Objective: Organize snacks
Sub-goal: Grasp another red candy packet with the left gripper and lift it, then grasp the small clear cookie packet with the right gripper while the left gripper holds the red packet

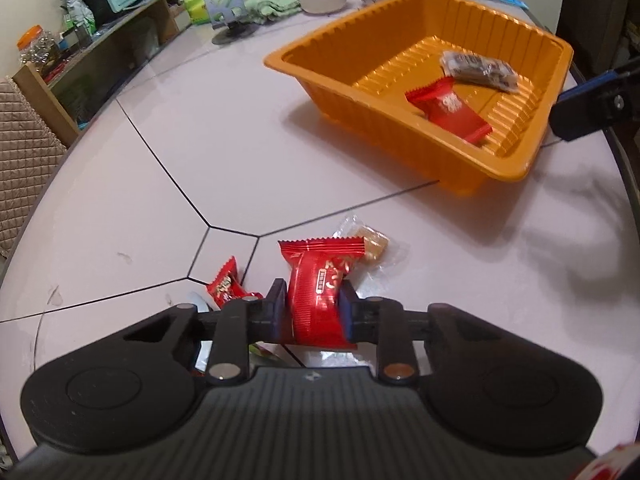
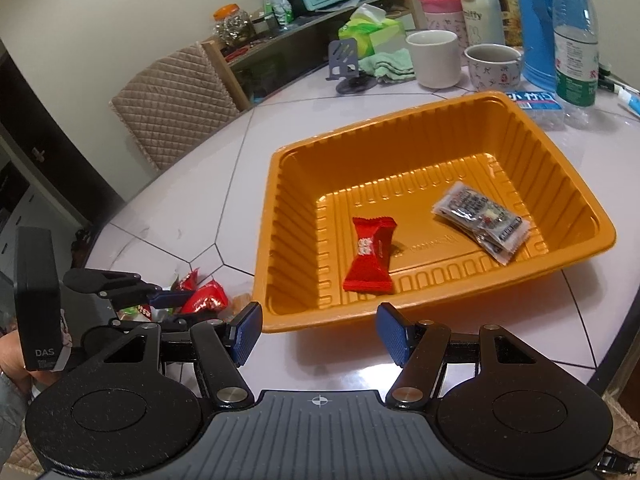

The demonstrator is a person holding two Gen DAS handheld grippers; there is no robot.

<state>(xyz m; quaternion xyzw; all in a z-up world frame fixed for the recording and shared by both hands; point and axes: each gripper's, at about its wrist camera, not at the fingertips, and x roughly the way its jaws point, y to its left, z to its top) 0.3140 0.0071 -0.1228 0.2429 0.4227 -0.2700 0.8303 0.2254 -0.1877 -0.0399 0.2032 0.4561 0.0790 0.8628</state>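
My left gripper [image 1: 313, 300] is shut on a red snack packet [image 1: 320, 280] and holds it upright just above the pale table. A small red candy packet [image 1: 225, 284] and a clear-wrapped biscuit [image 1: 370, 244] lie beside it. The orange tray [image 1: 320, 80] sits further right and holds a red packet [image 1: 450, 110] and a dark clear-wrapped packet [image 1: 480, 70]. My right gripper [image 2: 320, 334] is open and empty at the tray's [image 2: 280, 208] near edge. The left gripper [image 2: 172, 300] shows at the left of the right wrist view, with its red packet [image 2: 206, 298].
Two white mugs [image 2: 434, 58], a water bottle [image 2: 576, 40], a green cloth [image 2: 390, 65], a phone stand [image 2: 346, 62] and a tissue pack [image 2: 370, 32] stand along the table's far side. A quilted chair [image 2: 176, 108] is at the left table edge.
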